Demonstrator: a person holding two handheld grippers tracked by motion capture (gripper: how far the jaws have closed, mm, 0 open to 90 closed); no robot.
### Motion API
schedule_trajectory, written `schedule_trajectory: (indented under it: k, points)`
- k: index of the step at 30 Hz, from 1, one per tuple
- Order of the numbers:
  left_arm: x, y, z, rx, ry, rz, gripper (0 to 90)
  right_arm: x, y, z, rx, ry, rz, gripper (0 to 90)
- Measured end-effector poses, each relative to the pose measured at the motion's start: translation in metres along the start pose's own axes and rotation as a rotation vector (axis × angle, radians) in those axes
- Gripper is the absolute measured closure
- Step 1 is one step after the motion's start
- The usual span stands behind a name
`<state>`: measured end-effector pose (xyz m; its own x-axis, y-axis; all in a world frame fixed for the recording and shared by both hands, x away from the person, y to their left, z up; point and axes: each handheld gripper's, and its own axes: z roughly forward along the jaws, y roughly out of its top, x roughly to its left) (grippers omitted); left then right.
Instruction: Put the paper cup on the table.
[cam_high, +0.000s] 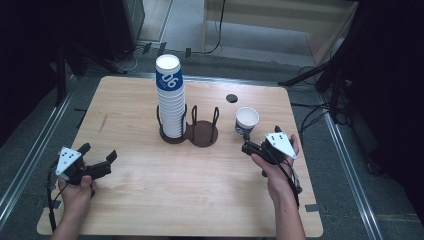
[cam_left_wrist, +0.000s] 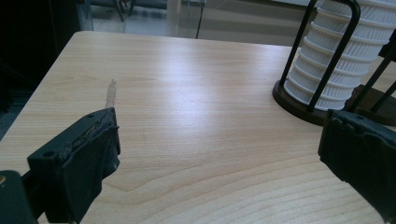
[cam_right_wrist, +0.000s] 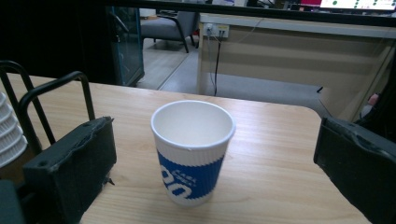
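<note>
A tall stack of white ribbed paper cups (cam_high: 170, 102), the top one banded blue, stands in one ring of a dark wire cup holder (cam_high: 202, 134). A single blue-and-white cup (cam_high: 246, 121) stands upright to the holder's right. My right gripper (cam_high: 261, 139) is open just in front of that cup; in the right gripper view the cup (cam_right_wrist: 193, 154) sits between and slightly beyond the spread jaws, untouched. My left gripper (cam_high: 98, 152) is open and empty near the table's left front. The left gripper view has the stack (cam_left_wrist: 336, 60) ahead on the right.
The wooden table (cam_high: 150, 195) has a small black round hole (cam_high: 231, 98) behind the single cup. The holder's second ring holds nothing. Its wire hoops (cam_right_wrist: 56, 93) rise to the left of my right gripper. Dark stands and cables surround the table.
</note>
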<state>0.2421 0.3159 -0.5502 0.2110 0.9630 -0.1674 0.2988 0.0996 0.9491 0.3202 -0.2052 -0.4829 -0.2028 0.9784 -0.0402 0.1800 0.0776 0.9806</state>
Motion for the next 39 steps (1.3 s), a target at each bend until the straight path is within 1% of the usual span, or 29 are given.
schedule_trajectory:
  k: [5, 12, 13, 15, 17, 24, 27, 32, 37, 39]
  points:
    - [0.000, 0.000, 0.000, 0.001, 0.000, 0.001, 0.0, -0.010, -0.005, -0.011, 0.001, -0.012, 0.006, 0.0]
    - [-0.001, 0.000, 0.000, 0.000, 0.000, -0.002, 0.0, -0.023, -0.014, -0.024, 0.005, -0.041, 0.018, 0.0]
    - [-0.001, 0.000, 0.000, 0.001, 0.000, -0.001, 0.0, -0.025, -0.016, -0.026, 0.000, -0.044, 0.015, 0.0]
    - [-0.001, 0.000, 0.000, 0.001, -0.001, -0.001, 0.0, -0.028, -0.019, -0.029, -0.005, -0.061, -0.008, 0.0]
    - [-0.001, 0.000, 0.000, 0.002, -0.002, 0.000, 0.0, -0.032, -0.023, -0.032, -0.007, -0.069, -0.005, 0.0]
    - [-0.001, 0.000, 0.000, 0.003, -0.003, 0.002, 0.0, -0.044, -0.036, -0.042, 0.008, -0.094, 0.009, 0.0]
    - [-0.001, 0.000, 0.000, 0.004, -0.004, 0.004, 0.0, -0.048, -0.042, -0.046, 0.017, -0.104, 0.007, 0.0]
    - [-0.002, 0.000, -0.001, 0.007, -0.006, 0.008, 0.0, -0.056, -0.051, -0.051, 0.031, -0.124, 0.020, 0.0]
    - [-0.002, 0.000, -0.001, 0.007, -0.007, 0.007, 0.0, -0.061, -0.059, -0.057, 0.041, -0.132, 0.017, 0.0]
    - [-0.002, 0.000, -0.001, 0.007, -0.007, 0.007, 0.0, -0.062, -0.062, -0.059, 0.049, -0.134, 0.022, 0.0]
